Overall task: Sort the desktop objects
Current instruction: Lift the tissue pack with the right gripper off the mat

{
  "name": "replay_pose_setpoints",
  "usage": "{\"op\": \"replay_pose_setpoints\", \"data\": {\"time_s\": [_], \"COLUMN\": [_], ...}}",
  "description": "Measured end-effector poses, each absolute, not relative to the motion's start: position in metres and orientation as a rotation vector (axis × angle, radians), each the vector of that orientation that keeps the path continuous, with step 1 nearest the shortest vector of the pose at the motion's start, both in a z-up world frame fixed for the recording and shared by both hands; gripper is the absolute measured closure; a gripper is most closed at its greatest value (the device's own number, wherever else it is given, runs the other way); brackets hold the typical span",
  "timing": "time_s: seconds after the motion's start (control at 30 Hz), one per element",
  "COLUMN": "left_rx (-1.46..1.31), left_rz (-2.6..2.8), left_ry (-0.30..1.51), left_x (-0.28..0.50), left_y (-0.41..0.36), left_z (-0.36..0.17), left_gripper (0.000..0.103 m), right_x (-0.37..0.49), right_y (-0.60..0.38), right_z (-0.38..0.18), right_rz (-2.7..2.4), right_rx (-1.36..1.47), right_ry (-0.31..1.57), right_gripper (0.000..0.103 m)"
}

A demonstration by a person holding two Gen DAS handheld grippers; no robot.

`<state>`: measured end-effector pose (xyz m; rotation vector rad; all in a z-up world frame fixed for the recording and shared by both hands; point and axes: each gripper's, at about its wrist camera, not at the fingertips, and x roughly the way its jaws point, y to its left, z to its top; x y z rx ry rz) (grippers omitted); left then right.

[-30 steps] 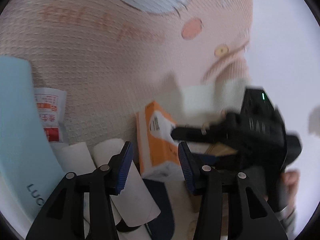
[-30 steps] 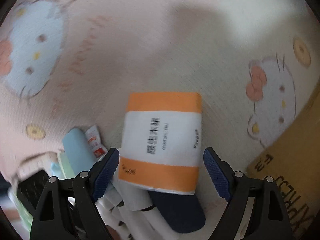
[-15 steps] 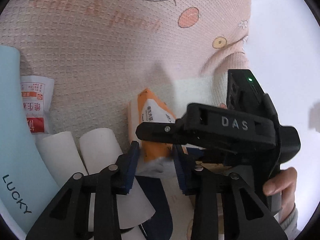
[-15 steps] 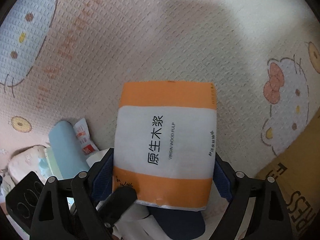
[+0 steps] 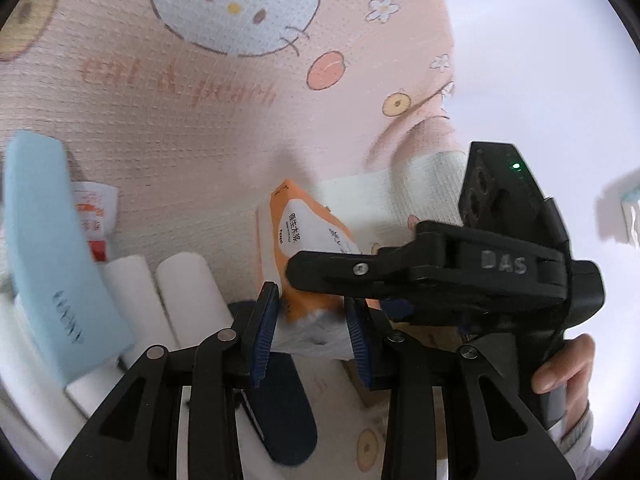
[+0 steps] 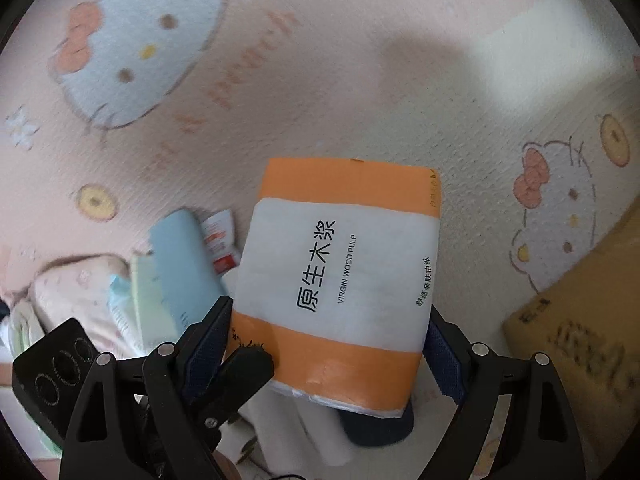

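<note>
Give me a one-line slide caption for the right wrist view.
Right gripper jaws clamp the orange-and-white tissue pack above a pink cartoon mat.

Domestic setting, most likely a home living or play area. Floor covered by pink textured play mat [image 5: 168, 128] printed with cartoon cat faces, peaches, small flowers and cursive lettering. White wall or floor edge beyond the mat at right in left wrist view. Household clutter heaped on the mat: orange-and-white tissue pack [image 6: 344, 284] labelled virgin wood pulp, white paper rolls [image 5: 176, 292], pale blue pouch [image 5: 52, 248], red-and-white sachet [image 5: 94, 216], pastel wet-wipe style packs [image 6: 136, 300]. Cardboard shipping box [image 6: 580, 320] at right in right wrist view, printed lettering blurred. No workbench, shelving or shop fittings seen.
</note>
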<state>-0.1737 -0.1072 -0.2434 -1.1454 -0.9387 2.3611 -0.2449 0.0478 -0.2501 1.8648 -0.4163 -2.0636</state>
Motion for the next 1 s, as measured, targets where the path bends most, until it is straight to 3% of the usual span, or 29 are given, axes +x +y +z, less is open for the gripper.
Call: {"op": "replay_pose_setpoints", "data": {"time_s": [0.23,0.47,0.63,0.73,1.0], "left_rx": [-1.104,-1.128,-1.182,-1.224,-1.303], "left_rz": [2.398,2.476,2.453,2.461,2.520], "left_ry": [-0.994,-0.890,-0.966,-0.912,-0.727], "left_x": [-0.125,-0.085,-0.056,-0.042,-0.021], "left_y": [-0.112,-0.089,-0.076,-0.069,-0.044], "left_z": [-0.228,-0.223,-0.235,-0.237,-0.240], "left_gripper": [0.065,0.065,0.065,0.065,0.065], "right_x": [-0.208,-0.159,-0.127,-0.108,-0.079], "right_y": [0.019,0.033,0.037,0.039,0.065], "right_z": [-0.238,-0.235,-0.244,-0.251,-0.275], "right_rz": [-2.079,-2.062,-2.059,-2.053,-2.011], "right_rx": [1.779,1.755,1.745,1.738,1.734], "right_ry": [-0.407,-0.405,-0.381,-0.339,-0.496], "right_gripper": [0.016,0.016,0.016,0.016,0.016]}}
